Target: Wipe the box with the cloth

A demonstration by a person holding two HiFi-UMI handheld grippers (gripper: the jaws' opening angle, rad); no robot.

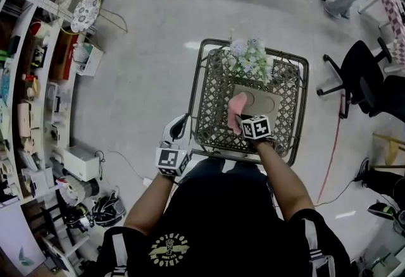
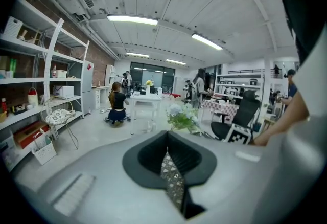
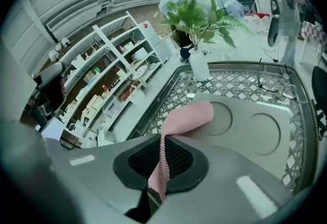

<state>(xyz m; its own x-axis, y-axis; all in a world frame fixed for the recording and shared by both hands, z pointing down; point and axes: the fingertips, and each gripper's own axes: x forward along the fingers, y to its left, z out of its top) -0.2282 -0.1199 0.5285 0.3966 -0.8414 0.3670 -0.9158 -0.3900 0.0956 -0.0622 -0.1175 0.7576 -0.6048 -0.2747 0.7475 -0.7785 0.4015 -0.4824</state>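
A flat beige box with two round dents lies on a metal mesh table. My right gripper is shut on a pink cloth, which drapes over the box's near left edge. My left gripper hovers just off the table's near left corner, its jaws shut with nothing seen between them; only mesh shows through the slit below the tips.
A vase of pale flowers stands at the table's far side, behind the box. Cluttered shelves line the left. A black office chair stands to the right, and an orange cable runs across the floor.
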